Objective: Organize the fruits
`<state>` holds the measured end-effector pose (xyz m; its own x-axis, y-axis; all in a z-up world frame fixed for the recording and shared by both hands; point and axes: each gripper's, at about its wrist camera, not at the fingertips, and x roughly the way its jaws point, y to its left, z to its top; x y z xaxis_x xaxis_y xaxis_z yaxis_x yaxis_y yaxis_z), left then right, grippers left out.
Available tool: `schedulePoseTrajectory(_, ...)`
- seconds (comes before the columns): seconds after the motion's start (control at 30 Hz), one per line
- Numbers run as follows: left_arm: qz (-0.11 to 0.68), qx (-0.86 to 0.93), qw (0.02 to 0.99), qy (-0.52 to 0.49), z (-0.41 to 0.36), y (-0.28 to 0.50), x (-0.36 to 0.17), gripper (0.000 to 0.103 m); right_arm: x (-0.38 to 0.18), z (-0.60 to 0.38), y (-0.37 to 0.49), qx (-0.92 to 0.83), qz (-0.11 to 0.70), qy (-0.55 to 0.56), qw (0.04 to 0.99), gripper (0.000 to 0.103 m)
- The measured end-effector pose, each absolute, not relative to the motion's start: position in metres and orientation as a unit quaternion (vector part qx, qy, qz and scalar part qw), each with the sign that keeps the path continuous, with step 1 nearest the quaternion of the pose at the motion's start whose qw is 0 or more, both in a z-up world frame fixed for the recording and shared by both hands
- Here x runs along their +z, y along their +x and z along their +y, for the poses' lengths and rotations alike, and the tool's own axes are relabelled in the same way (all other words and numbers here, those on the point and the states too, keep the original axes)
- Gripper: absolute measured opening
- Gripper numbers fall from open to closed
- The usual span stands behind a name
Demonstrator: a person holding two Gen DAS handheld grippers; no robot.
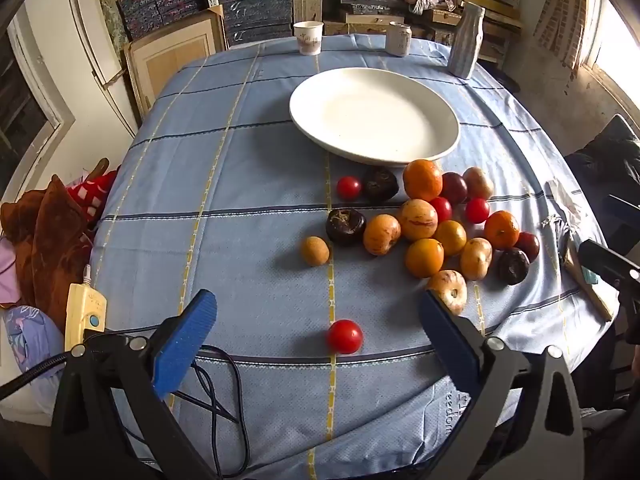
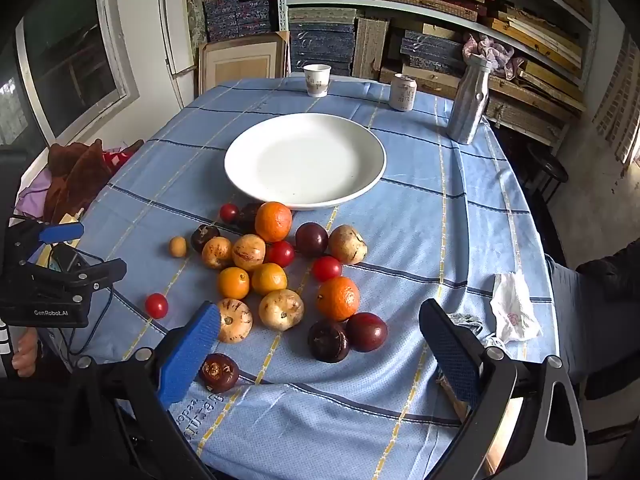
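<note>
A white plate point(image 1: 374, 114) point(image 2: 306, 160) stands bare on the blue checked tablecloth. In front of it lie several loose fruits: oranges point(image 1: 422, 180) point(image 2: 338, 298), red tomatoes point(image 1: 349, 187), dark purple fruits point(image 2: 328, 341) and pale striped fruits point(image 2: 281, 309). One tomato point(image 1: 345, 336) point(image 2: 156, 305) lies apart, nearer the front edge. My left gripper point(image 1: 318, 316) is open and empty, above that lone tomato. My right gripper point(image 2: 320, 328) is open and empty, over the near fruits. The left gripper also shows in the right wrist view point(image 2: 76, 256).
A paper cup point(image 1: 308, 38), a can point(image 1: 399, 39) and a silver bottle point(image 1: 466, 42) stand at the table's far edge. A crumpled white wrapper point(image 2: 514, 308) lies at the right. A switch with cables point(image 1: 85, 316) hangs at the left. Clothes point(image 1: 48, 232) are piled left.
</note>
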<state>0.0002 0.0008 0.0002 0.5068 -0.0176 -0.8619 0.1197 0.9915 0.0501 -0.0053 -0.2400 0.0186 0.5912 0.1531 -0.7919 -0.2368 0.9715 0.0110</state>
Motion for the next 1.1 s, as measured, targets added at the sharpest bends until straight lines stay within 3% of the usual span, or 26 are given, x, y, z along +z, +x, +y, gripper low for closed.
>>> schedulePoseTrajectory(1.1,0.504,-0.037,0.861,0.057,-0.005,0.000,-0.008,0.099,0.018,-0.243,-0.002,0.110,0.436,-0.046,0.892,0.100)
